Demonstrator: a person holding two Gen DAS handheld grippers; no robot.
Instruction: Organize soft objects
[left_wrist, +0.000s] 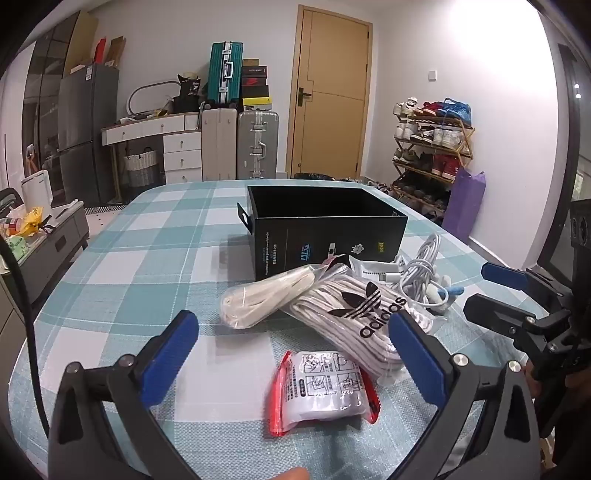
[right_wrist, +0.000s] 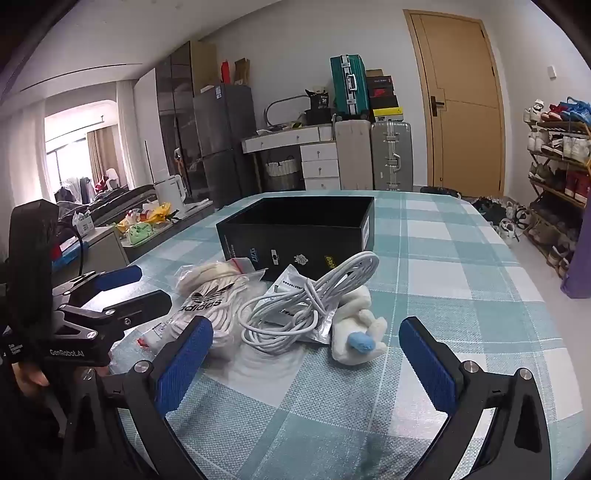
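Hovering over the tabletop (left_wrist: 122, 266), both grippers gape wide, nothing between the jaws. Landmark: black box (left_wrist: 325, 236). The soft pile sits just in front of it, on your side. The red-edged packet (left_wrist: 325, 391) lies nearest you from the box, right under your left gripper (left_wrist: 295, 354), long axis running roughly toward the box. The white plush (right_wrist: 358, 328) sits front-right of the box, dead ahead of your right gripper (right_wrist: 306, 358). Judgement: left takes packet, right takes plush.
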